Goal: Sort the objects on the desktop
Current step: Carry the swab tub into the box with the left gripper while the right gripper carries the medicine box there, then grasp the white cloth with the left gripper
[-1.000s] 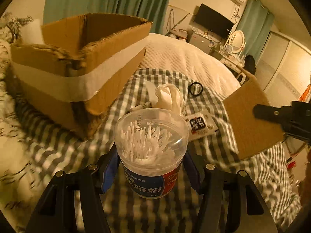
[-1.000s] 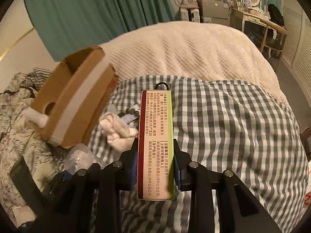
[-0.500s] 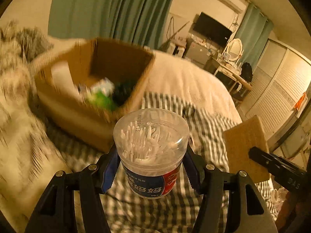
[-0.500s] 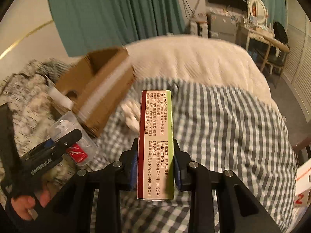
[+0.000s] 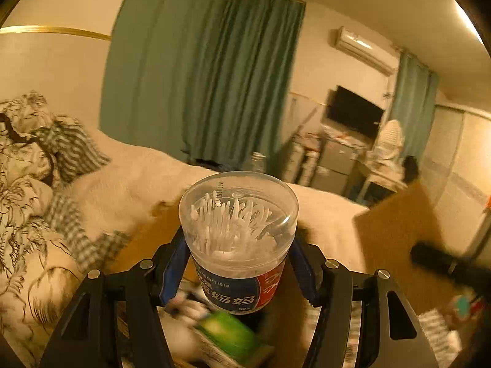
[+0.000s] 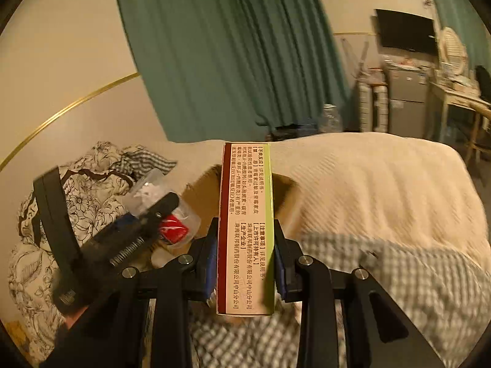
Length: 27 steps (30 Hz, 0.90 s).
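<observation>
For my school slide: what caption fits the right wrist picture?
Right tool holds a printed carton above the bed.

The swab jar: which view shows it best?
Left wrist: the swab jar sits centred and sharp, swabs and label visible. The right wrist view shows the jar blurred, partly hidden by the left hand-held gripper.
</observation>
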### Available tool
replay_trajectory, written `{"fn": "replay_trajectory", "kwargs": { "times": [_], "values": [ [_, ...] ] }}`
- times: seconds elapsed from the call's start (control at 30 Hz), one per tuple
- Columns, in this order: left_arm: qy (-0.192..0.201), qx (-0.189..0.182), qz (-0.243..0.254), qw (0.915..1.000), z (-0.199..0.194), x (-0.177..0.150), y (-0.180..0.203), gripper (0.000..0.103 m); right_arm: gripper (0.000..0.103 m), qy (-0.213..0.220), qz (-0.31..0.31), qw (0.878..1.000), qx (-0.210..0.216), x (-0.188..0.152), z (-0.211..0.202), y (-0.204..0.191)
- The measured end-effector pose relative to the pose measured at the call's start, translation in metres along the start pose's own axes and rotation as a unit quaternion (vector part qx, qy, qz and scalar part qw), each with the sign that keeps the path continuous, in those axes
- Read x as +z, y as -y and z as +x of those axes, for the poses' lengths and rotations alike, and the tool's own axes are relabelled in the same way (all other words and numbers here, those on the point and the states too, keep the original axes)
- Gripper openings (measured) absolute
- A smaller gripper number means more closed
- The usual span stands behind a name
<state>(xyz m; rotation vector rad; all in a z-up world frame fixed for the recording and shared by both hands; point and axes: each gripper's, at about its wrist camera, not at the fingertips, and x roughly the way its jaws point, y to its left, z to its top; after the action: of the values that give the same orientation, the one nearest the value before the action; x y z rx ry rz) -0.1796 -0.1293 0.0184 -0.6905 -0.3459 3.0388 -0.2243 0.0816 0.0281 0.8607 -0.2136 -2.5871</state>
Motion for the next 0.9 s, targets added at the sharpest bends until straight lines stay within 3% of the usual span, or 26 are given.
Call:
{"fn": "replay_trajectory", "kwargs": {
  "times": [0.17, 0.27, 0.43, 0.47, 0.5, 0.53, 0.57, 0.6, 0.7, 0.9],
  "values": [
    [-0.069, 0.008, -0.032, 0.9971, 0.051, -0.013, -0.035, 0.063, 0.029, -0.022, -0.005, 1.000, 0.014, 0.004, 0.075, -0.002],
    [-0.074, 0.016, -0.023, 0.9968, 0.056, -0.015, -0.036, 0.063, 0.029, -0.037, -0.002, 0.999, 0.019, -0.005, 0.112, -0.002],
    [-0.083, 0.021, -0.019, 0.9961, 0.056, -0.023, -0.031, 0.064, 0.033, -0.056, -0.022, 0.998, 0.028, -0.018, 0.130, -0.008],
    [-0.088, 0.023, -0.017, 0.9957, 0.054, -0.023, -0.030, 0.067, 0.038, -0.053, -0.023, 0.998, 0.028, -0.019, 0.127, -0.009],
    [-0.091, 0.021, -0.014, 0.9955, 0.052, -0.022, -0.028, 0.070, 0.054, -0.045, -0.020, 0.998, 0.032, -0.018, 0.121, -0.011],
    [-0.081, 0.009, -0.006, 0.9967, 0.042, -0.021, -0.024, 0.082, 0.066, -0.038, -0.016, 0.999, 0.031, -0.017, 0.114, -0.013],
    [-0.070, 0.004, 0.000, 0.9975, 0.036, -0.020, -0.023, 0.096, 0.067, -0.032, -0.013, 0.999, 0.026, -0.015, 0.105, -0.015],
    [-0.049, 0.007, 0.012, 0.9987, 0.021, -0.020, -0.015, 0.102, 0.067, -0.026, -0.010, 0.999, 0.022, -0.013, 0.094, -0.015],
    [-0.010, 0.017, 0.060, 0.9980, -0.016, -0.024, 0.008, 0.103, 0.067, -0.018, -0.013, 1.000, 0.006, -0.008, 0.052, -0.015],
    [0.005, 0.010, 0.179, 0.9839, -0.079, -0.049, 0.071, 0.103, 0.067, 0.003, -0.031, 0.997, -0.066, -0.024, -0.045, -0.003]
  ]
}}
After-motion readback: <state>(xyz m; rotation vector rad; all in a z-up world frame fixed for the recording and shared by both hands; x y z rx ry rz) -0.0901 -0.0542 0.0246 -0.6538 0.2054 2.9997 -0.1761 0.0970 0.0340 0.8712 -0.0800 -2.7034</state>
